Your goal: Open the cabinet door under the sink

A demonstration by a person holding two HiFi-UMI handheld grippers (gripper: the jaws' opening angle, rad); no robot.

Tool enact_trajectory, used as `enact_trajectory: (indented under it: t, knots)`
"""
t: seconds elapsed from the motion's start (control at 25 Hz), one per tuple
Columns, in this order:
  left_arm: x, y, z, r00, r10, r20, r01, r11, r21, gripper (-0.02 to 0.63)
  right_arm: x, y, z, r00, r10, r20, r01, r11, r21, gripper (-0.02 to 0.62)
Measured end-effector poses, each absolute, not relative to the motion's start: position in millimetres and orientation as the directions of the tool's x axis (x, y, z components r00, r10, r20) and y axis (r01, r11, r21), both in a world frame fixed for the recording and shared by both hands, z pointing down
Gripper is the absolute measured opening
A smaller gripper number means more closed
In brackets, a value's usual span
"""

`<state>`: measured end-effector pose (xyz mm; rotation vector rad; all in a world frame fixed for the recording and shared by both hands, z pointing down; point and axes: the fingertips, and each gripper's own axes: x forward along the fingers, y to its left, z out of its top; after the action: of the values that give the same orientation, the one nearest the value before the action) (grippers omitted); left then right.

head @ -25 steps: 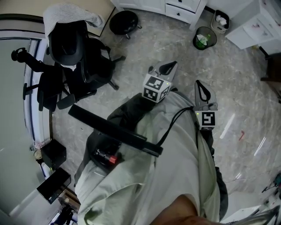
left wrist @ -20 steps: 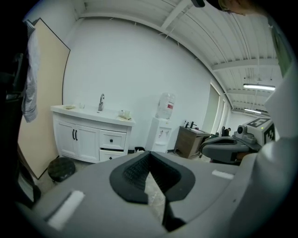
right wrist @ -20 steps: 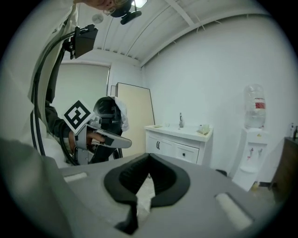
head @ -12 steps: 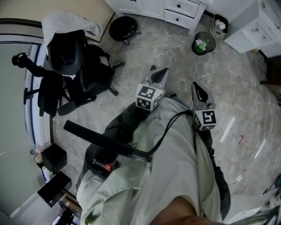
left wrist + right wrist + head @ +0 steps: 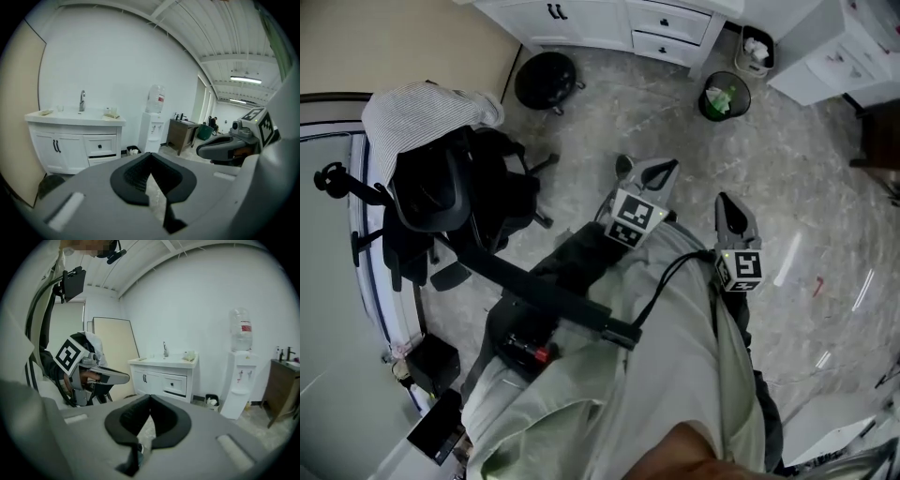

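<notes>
The white sink cabinet [image 5: 581, 14] stands at the far end of the floor, and its two doors [image 5: 54, 151] with black handles [image 5: 145, 378] are closed. A tap [image 5: 82, 100] rises from the sink top. Both grippers hang in front of the person, well short of the cabinet, and nothing is in them. My left gripper [image 5: 652, 173] is shut, its tips meeting in its own view [image 5: 150, 157]. To its right, my right gripper [image 5: 727, 202] is also shut [image 5: 150, 397]. Each gripper shows in the other's view: the left gripper [image 5: 112, 377] and the right gripper [image 5: 220, 147].
An office chair [image 5: 441, 202] draped with dark clothing and a striped cloth stands at the left. A black stool [image 5: 542, 80] sits before the cabinet. A bin [image 5: 724, 97] with a green liner, a small white bin [image 5: 757, 49], a water dispenser [image 5: 239, 380] and a wooden desk [image 5: 183, 133] lie to the cabinet's right.
The cabinet has come further into the top of the head view and the chair has slid down the picture. Both grippers have moved on towards the cabinet and rolled a little, jaws still shut.
</notes>
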<state>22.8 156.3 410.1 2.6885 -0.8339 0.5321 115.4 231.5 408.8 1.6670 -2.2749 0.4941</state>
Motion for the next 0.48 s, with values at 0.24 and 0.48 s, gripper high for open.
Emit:
enact_trajectory:
  t: [0.24, 0.48]
  knots:
    - [14.8, 89.3, 404.6, 0.790, -0.448, 0.419, -0.547, -0.823, 0.151, 0.008, 94.2, 170.9, 415.7, -0.246, -0.862, 0.442, -0.969, 0.234, -0.083, 0.000]
    - [10.3, 41.6, 397.0, 0.835, -0.393, 0.385, -0.477, -0.866, 0.151, 0.008, 58.4, 110.9, 412.0, -0.218, -0.865, 0.452, -0.968, 0.250, 0.013, 0.000]
